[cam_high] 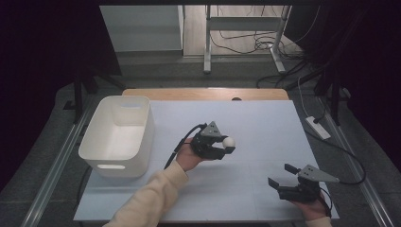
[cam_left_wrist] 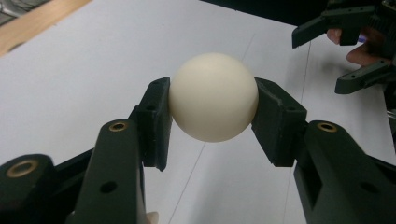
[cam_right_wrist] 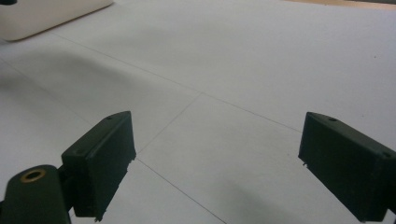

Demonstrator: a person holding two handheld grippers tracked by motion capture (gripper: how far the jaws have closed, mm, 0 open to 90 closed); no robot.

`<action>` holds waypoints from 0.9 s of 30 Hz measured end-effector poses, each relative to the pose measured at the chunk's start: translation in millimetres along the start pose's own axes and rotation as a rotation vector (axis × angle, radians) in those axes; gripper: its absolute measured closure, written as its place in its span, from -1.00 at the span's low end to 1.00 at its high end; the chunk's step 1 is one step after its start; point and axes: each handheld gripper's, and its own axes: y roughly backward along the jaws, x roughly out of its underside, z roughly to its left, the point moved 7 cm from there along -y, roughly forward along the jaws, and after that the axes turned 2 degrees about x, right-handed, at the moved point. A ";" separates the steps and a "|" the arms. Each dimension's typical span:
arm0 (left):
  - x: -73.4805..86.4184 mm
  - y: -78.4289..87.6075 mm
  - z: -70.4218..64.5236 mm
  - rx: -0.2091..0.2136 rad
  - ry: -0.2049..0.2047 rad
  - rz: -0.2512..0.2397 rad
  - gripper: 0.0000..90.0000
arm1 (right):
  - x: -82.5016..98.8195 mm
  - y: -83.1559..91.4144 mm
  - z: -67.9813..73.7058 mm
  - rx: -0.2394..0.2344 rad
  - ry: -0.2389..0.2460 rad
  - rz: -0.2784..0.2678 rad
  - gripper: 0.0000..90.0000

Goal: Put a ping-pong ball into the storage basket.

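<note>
The right gripper (cam_right_wrist: 217,163) holds its two black jaws wide apart over the white table (cam_right_wrist: 243,60). Nothing sits between them. A white bin (cam_right_wrist: 42,14) is far off.

The left tool (cam_high: 226,144) is raised near the middle of the scene, its jaws pointing right and clamped from both sides on something between them; a cream sleeve (cam_high: 151,198) runs back toward the near edge. The right tool (cam_high: 283,176) sits low at the near right, jaws spread wide with nothing between them.
</note>
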 end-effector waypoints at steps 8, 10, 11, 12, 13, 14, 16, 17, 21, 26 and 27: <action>-2.5 15.9 6.2 -0.033 0.010 -0.032 0.13 | -0.1 -0.3 0.4 -0.001 0.003 0.001 -0.77; -2.9 17.8 6.7 -0.036 0.009 -0.035 0.13 | -0.2 -0.5 0.4 0.000 0.003 0.000 -0.77; -3.1 19.3 6.9 -0.037 0.009 -0.036 0.13 | -0.2 -0.6 0.5 0.000 0.003 0.000 -0.77; -3.2 20.3 6.9 -0.036 0.010 -0.038 0.13 | -0.2 -0.6 0.5 0.000 0.004 0.000 -0.77; -3.2 21.1 6.8 -0.036 0.011 -0.039 0.13 | -0.2 -0.6 0.5 0.000 0.004 0.000 -0.77; -3.1 21.5 6.5 -0.037 0.013 -0.042 0.13 | -0.2 -0.6 0.5 0.000 0.004 0.000 -0.77; -3.4 23.2 6.2 -0.038 0.010 -0.045 0.13 | -0.2 -0.7 0.5 -0.001 0.003 -0.001 -0.77; -3.4 23.2 6.2 -0.038 0.010 -0.045 0.13 | -0.2 -0.7 0.5 -0.001 0.003 -0.001 -0.77; -5.0 29.0 6.6 -0.041 0.013 -0.057 0.13 | -0.1 -0.7 0.4 0.000 0.005 0.000 -0.77; -6.5 33.0 6.3 -0.047 0.008 -0.066 0.13 | -0.5 -0.6 0.7 0.000 0.007 -0.002 -0.77; -7.2 34.4 6.8 -0.050 0.006 -0.068 0.13 | -0.6 -0.5 0.8 0.000 0.007 -0.003 -0.77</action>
